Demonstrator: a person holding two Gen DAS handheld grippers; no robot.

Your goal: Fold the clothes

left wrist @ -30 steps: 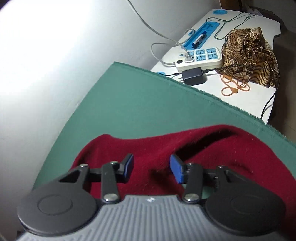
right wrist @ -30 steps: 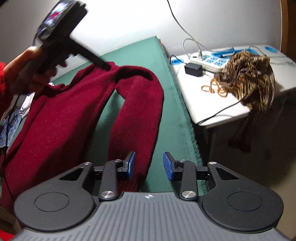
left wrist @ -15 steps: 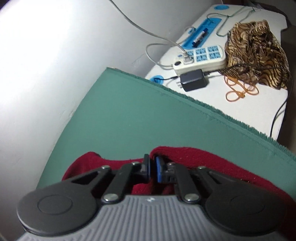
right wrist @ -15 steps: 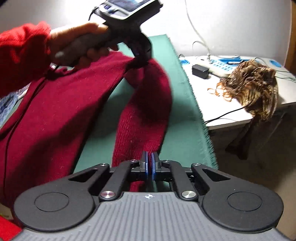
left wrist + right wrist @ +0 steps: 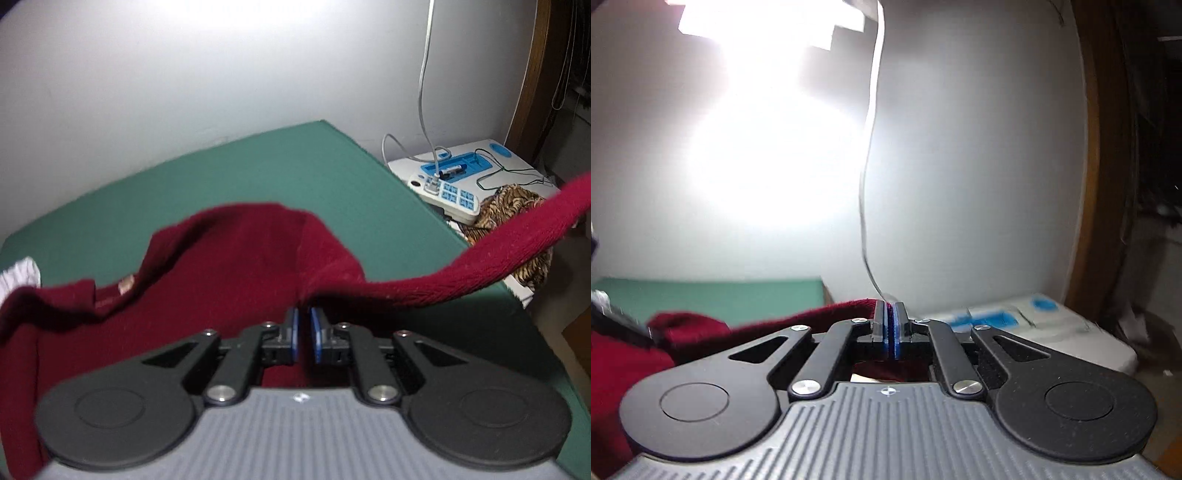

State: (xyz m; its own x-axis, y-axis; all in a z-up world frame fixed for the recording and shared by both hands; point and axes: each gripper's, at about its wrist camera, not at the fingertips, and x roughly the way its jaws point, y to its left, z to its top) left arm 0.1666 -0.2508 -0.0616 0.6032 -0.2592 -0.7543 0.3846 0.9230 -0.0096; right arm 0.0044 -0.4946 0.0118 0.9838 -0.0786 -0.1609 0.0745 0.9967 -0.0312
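Both grippers pinch the red sweater, its sleeve stretched between them over the right edge of the green mat.

The left gripper [image 5: 303, 334] has its blue pads drawn nearly together on the red sweater [image 5: 229, 266] at the shoulder, where the sleeve [image 5: 480, 254] leaves the body; the body lies rumpled on the green mat [image 5: 258, 173] toward its left edge. From those fingers the sleeve's long axis runs rightward and upward, past the mat's right edge and in front of the white side table [image 5: 458, 177]. The right gripper [image 5: 890, 328] has its pads pressed shut on red fabric, so it is the nearer hand to the sleeve's far end. Half a second earlier the sleeve hung down along the mat; now it is lifted and pulled out sideways, and the right camera has tilted up toward the wall.
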